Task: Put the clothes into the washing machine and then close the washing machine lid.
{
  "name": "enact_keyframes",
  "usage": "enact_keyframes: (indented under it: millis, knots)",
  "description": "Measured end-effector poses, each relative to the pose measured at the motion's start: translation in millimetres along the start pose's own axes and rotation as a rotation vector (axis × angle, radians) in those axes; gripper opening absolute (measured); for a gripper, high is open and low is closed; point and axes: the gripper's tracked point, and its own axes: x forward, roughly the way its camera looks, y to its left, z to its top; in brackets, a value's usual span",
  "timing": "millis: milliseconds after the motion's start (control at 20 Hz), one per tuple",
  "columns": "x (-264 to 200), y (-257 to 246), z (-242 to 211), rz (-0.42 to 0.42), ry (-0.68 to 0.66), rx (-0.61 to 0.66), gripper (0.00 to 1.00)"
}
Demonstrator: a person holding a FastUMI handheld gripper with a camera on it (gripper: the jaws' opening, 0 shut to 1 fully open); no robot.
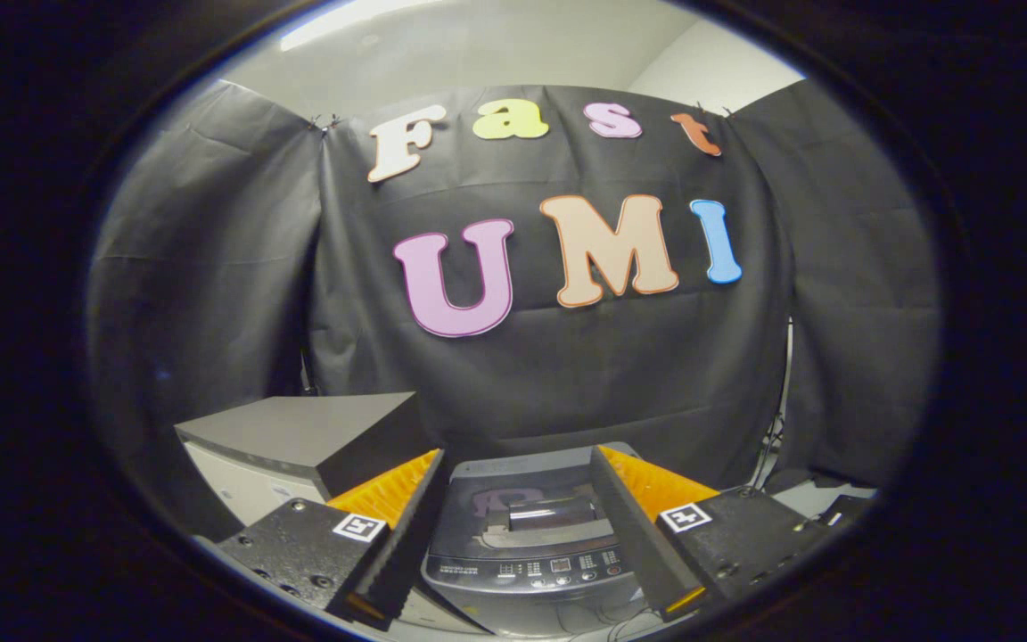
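Two fingers of the gripper stand spread apart with nothing held, and the washing machine sits low between them, its lid down and its lower body cut off from sight. Small print on the machine's control panel is too tiny to read, and left of the machine a grey box is partly hidden behind one finger
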Motion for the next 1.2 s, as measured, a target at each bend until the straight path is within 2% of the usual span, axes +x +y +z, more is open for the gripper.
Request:
enact_keyframes:
  millis: [450,650,850,1100,1200]
  knots:
    - [-60,-9,23,0.008,-0.111,-0.038,0.96]
    - [-81,-8,11,0.031,-0.102,-0.041,0.96]
    - [-104,-13,-8,0.019,-0.08,-0.032,0.96]
    - [-117,18,-8,0.122,-0.106,-0.007,0.96]
    - [-121,25,-7,0.144,-0.115,-0.033,0.96]
